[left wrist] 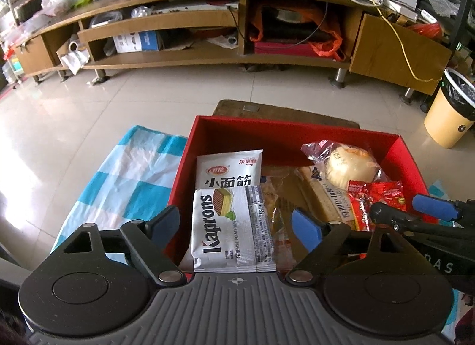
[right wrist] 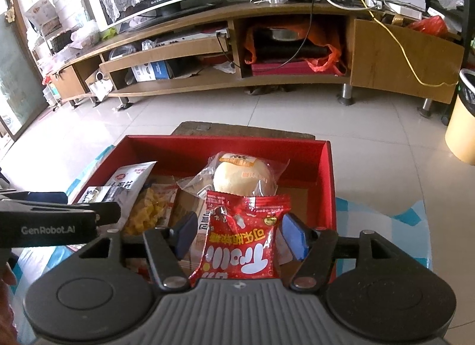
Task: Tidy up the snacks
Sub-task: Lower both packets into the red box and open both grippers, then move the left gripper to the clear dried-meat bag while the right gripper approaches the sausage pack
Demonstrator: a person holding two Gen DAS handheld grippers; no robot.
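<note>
Left wrist view showed the left gripper [left wrist: 236,226] level over the red box's [left wrist: 297,134] near edge, fingers spread around the Kaprons packet [left wrist: 228,229] without touching, while the right gripper [right wrist: 239,233] stood parted beside the red candy packet [right wrist: 243,238].
</note>
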